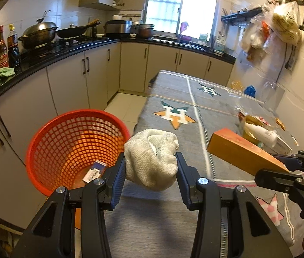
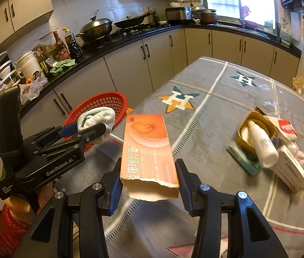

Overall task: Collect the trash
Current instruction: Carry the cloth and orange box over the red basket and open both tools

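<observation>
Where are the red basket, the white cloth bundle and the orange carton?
red basket (image 1: 51,129): left wrist view, on its upper left rim.
white cloth bundle (image 1: 152,161): left wrist view, on its middle, between the left jaws.
orange carton (image 2: 149,150): right wrist view, on its printed top face.

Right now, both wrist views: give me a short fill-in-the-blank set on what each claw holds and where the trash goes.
1. The left claw is shut on a balled-up white ____.
2. The right claw grips an orange ____ with a torn open end.
3. The red mesh basket stands on the floor between the cabinets and the ____.
4. In the basket lies one small ____.

Missing words: cloth; carton; table; box
</observation>
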A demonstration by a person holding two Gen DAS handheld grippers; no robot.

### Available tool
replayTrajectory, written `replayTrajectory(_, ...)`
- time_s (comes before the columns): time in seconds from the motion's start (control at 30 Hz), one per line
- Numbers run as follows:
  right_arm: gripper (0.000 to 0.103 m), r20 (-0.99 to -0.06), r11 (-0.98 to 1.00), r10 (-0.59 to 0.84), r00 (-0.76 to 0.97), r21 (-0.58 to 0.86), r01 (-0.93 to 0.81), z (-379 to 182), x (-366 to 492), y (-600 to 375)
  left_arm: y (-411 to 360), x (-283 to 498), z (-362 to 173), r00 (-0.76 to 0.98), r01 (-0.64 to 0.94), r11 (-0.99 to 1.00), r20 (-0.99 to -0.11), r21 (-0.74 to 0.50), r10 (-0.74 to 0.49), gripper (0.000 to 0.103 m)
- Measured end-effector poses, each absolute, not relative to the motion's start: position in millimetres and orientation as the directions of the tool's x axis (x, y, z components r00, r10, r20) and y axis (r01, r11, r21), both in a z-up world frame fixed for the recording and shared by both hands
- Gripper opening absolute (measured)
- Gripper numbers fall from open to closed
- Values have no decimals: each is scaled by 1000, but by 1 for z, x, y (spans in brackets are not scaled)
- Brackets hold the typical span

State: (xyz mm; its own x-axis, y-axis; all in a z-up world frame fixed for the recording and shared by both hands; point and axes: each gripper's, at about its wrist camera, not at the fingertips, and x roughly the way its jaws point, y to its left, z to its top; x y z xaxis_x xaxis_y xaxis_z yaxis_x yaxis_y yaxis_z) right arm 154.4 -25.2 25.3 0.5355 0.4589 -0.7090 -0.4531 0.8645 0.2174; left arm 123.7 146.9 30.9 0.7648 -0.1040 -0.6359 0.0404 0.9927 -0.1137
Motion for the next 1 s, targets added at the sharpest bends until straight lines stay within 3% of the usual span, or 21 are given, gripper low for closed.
replayTrajectory(1.0,51,-726,760,586,361,337,-556,15,238,103,259,165,3,720,-190,972,-693,-135,44,43)
